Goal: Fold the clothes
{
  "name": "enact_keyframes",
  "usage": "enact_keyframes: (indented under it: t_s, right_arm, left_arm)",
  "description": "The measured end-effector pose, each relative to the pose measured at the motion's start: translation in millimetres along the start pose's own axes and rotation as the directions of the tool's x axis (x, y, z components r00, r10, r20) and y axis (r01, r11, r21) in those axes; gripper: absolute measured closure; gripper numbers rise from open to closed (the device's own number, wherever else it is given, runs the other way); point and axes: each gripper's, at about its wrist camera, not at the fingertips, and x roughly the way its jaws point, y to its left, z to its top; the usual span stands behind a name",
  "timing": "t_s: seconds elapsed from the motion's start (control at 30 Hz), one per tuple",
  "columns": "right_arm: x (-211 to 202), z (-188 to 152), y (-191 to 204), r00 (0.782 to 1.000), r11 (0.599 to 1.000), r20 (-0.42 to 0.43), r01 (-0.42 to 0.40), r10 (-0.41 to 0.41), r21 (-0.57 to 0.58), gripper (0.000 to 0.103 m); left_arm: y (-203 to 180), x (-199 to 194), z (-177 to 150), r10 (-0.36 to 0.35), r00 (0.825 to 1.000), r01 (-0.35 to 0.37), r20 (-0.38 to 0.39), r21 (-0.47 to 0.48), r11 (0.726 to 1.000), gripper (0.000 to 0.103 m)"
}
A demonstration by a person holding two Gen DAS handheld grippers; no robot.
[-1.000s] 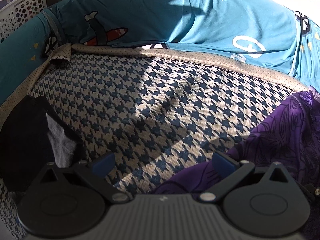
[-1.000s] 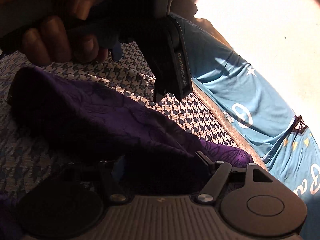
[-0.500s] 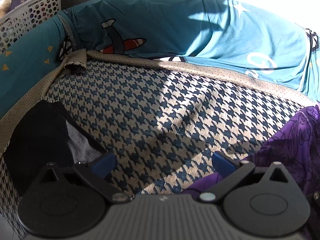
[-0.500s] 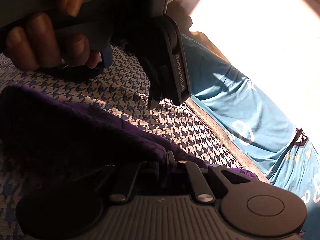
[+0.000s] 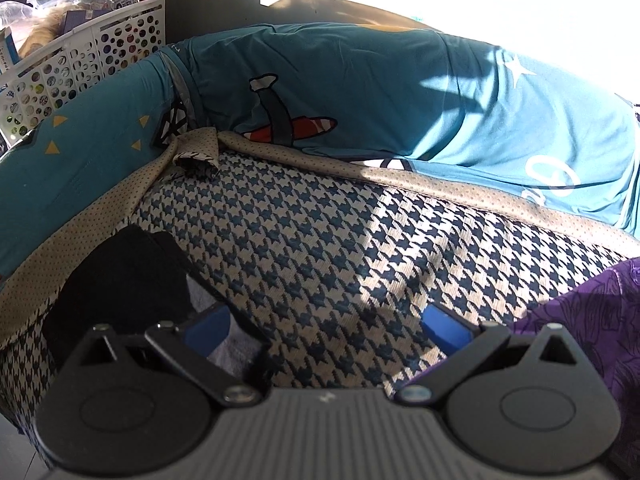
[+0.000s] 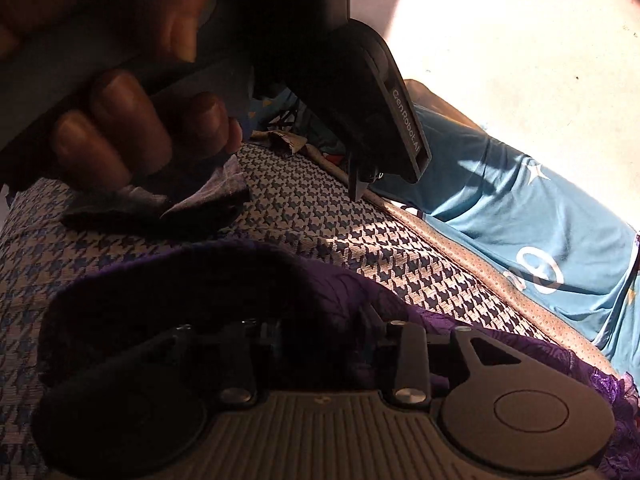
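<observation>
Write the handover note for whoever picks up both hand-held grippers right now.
Left hand-held gripper: open, empty, above the houndstooth cloth, pointing toward the dark garment.
Right hand-held gripper: shut on the purple garment, pinching a bunched fold low over the cloth.
The purple garment lies rumpled at the right side of the cloth; the dark garment, with a grey inner face showing, sits crumpled at the left. Teal bedding lies behind, and a white basket is at far left.
Done: only the grasp. No garment looks folded.
Left: spread and fold the purple garment, then the dark one.
</observation>
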Motion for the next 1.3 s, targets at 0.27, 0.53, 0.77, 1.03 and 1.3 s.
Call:
enact_keyframes:
  t_s: [0.27,0.53,0.77,1.03,1.3]
  right_arm:
    - [-24,0,7,1.0,0.996,-0.007,-0.03,0.029,-0.079,0.053]
    - [-49,8,21,0.997,0.991,0.028,-0.07,0.073,-0.113,0.055]
    - [-44,19,45,0.998,0.967,0.05,-0.027,0.041,-0.252,0.055]
    - [-37,37,48,0.995,0.979,0.048,-0.078,0.088,-0.186,0.053]
    - [-38,32,68,0.989,0.923,0.054,-0.106,0.135,-0.369,0.053]
  left_arm:
    - [14,-5,2,-0.008,1.0,0.008,0.0,-0.023,1.0,0.0]
    - [31,-20,-4,-0.021,1.0,0.021,-0.003,-0.053,0.998,0.0]
    - [57,-33,-14,-0.037,0.999,0.035,-0.009,-0.137,0.99,0.0]
    - [70,-32,-14,-0.02,1.0,0.019,-0.005,-0.161,0.987,0.0]
    - [82,-26,-14,-0.007,1.0,0.004,-0.017,-0.179,0.984,0.0]
